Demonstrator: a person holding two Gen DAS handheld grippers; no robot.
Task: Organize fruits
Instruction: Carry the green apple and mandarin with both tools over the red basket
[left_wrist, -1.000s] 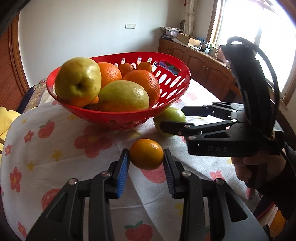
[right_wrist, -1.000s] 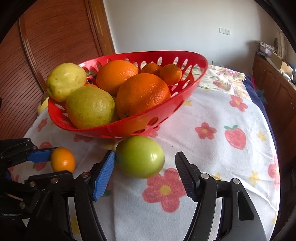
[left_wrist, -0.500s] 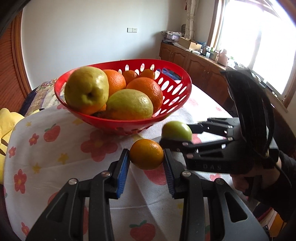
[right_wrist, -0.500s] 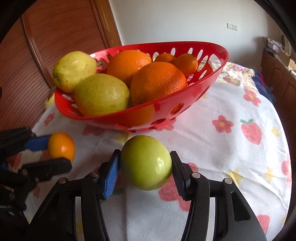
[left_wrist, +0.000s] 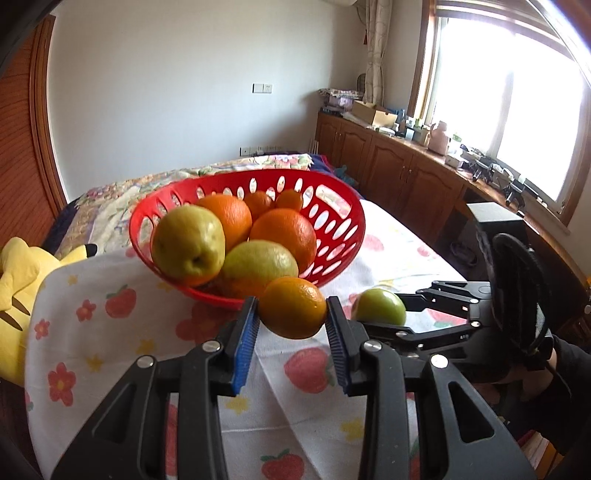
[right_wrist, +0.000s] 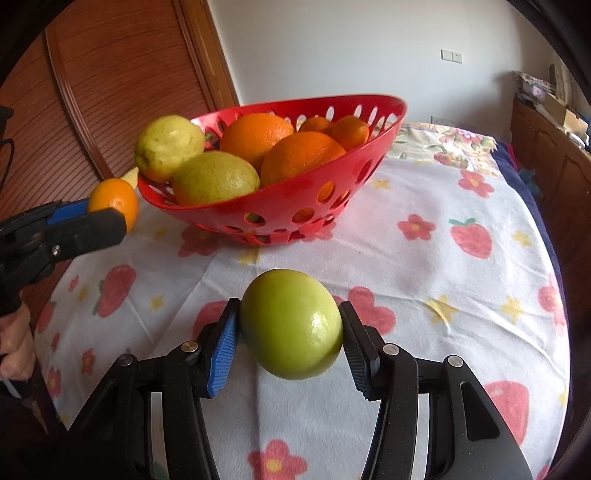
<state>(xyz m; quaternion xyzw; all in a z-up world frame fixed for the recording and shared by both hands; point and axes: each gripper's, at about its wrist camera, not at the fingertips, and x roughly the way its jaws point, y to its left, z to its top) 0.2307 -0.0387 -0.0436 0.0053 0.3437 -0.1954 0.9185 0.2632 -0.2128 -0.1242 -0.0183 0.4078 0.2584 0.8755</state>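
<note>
Fruit is held in both grippers: the left gripper (left_wrist: 291, 321) is clamped on a small orange (left_wrist: 292, 308), and the right gripper (right_wrist: 290, 332) is closed on a green apple (right_wrist: 291, 324), both pads pressing its sides. Both fruits hang clear above the flowered cloth (right_wrist: 424, 266). Just ahead of the two grippers stands the red basket (right_wrist: 295, 192) with oval holes in its wall. Inside it lie two yellow-green pears (left_wrist: 188, 247) at the near side, one high on the rim and one lower, two large oranges (left_wrist: 283, 236) behind them, and two small oranges (right_wrist: 349, 131) at the far wall. The heap rises above the rim on the near side. From the right wrist view, the left gripper with its small orange is to the left, beside the basket's rim. To the left of the left gripper a yellow plush toy (left_wrist: 14, 280) lies at the edge of the cloth. Far to the right, wooden cabinets (left_wrist: 406, 177) stand under a bright window (left_wrist: 517, 92).
</note>
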